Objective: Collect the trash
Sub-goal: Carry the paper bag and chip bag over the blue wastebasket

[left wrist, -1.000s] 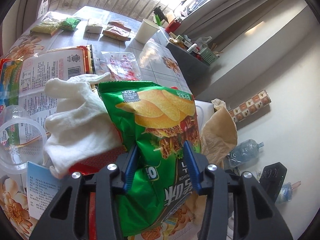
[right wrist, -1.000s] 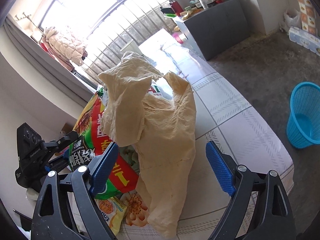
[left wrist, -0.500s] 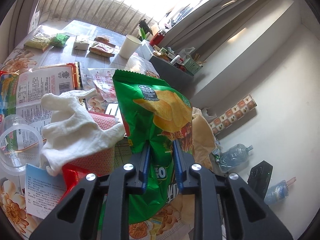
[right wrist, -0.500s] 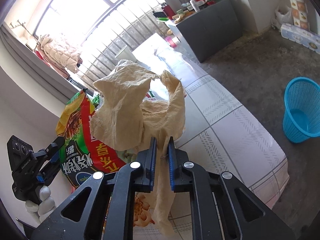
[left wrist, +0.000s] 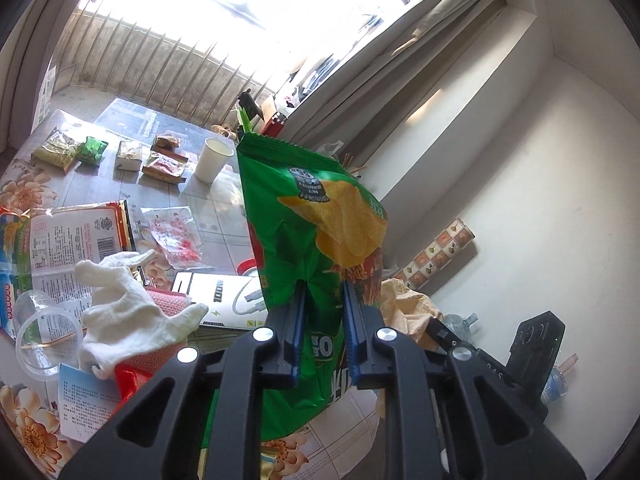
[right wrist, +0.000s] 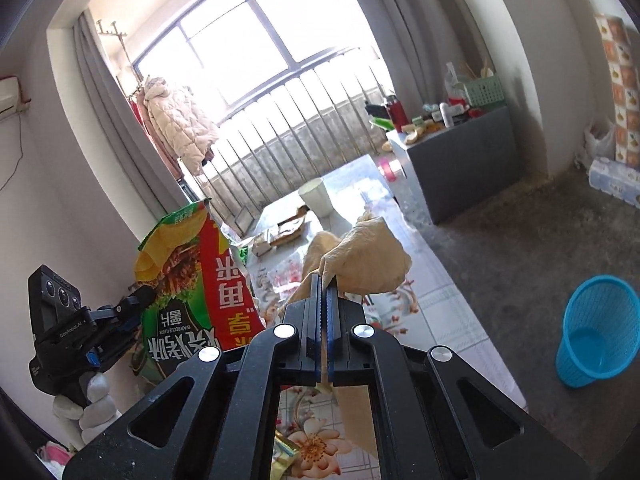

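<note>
Now the left hand-held gripper (left wrist: 323, 308), its jaws just closing, is pinching the chip bag (left wrist: 316, 248) upright above the surface (left wrist: 224, 208); the right hand-held gripper (right wrist: 325, 292) is clamping the paper (right wrist: 368, 260).

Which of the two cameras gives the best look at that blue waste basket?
The right wrist view: the blue basket stands whole on the floor beside the table. The left wrist view does not show it.

In the left wrist view, the chip bag (left wrist: 316, 248) stands centre frame between the left claw (left wrist: 323, 332) pads. On the desk (left wrist: 224, 216) to its left lie a glove (left wrist: 132, 316), snack packets (left wrist: 76, 236) and, farther back, a paper cup (left wrist: 212, 159). In the right wrist view, a waste basket (right wrist: 596, 330) stands on the floor at right.
</note>
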The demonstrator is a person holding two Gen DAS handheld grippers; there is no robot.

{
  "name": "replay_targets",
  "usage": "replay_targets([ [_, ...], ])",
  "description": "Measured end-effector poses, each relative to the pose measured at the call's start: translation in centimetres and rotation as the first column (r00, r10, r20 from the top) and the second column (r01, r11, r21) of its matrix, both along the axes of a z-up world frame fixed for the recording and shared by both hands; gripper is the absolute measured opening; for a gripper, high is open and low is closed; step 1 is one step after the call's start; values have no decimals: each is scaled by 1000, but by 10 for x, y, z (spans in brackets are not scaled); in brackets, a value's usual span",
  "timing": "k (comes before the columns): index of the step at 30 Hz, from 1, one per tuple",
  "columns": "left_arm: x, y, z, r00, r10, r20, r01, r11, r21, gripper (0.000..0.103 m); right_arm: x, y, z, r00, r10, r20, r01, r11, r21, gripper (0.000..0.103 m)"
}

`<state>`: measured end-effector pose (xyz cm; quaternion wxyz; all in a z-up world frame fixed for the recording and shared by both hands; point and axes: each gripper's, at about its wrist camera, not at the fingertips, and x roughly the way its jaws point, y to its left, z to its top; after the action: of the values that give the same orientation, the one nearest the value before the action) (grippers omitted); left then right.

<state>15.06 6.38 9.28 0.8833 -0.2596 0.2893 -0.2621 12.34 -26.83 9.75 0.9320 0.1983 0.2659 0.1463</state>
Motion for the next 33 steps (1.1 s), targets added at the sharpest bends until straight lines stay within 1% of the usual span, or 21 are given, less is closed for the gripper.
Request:
replay_targets([
  [4,-5,-3,26,998,-5,66,6,1000,-10,16,-14,-9,40,991,-17,133,23,999,-47,0],
  [7,-7,-12,42,995,-18,102,20,1000,-13,16,-26,-23,58,979,-49,198,62,996,-57,0],
  [12,-4,-43,62,988,-74,134,76,997,-11,16,-50,-61,68,955,-141,260,160,986,-52,0],
  [16,7,-87,67,981,-156,114,158,987,-7,16,-69,-101,69,932,-234,276,253,967,-32,0],
  [19,19,-132,66,971,-222,83,222,975,10,16,-81,-132,64,909,-311,276,330,944,-22,0],
  [22,29,-187,60,958,-284,49,281,958,54,16,-89,-164,55,889,-379,255,394,919,-9,0],
  [25,38,-246,52,942,-336,25,331,937,111,16,-91,-194,39,873,-437,217,447,895,2,1],
  [28,49,-307,36,923,-384,-20,381,909,170,16,-89,-219,18,860,-484,162,490,871,1,1],
  [30,57,-346,22,913,-404,-54,406,890,208,16,-89,-236,0,852,-510,119,513,858,2,1],
  [33,71,-400,-5,900,-422,-108,435,860,268,16,-77,-260,-29,844,-535,46,535,845,6,1],
])
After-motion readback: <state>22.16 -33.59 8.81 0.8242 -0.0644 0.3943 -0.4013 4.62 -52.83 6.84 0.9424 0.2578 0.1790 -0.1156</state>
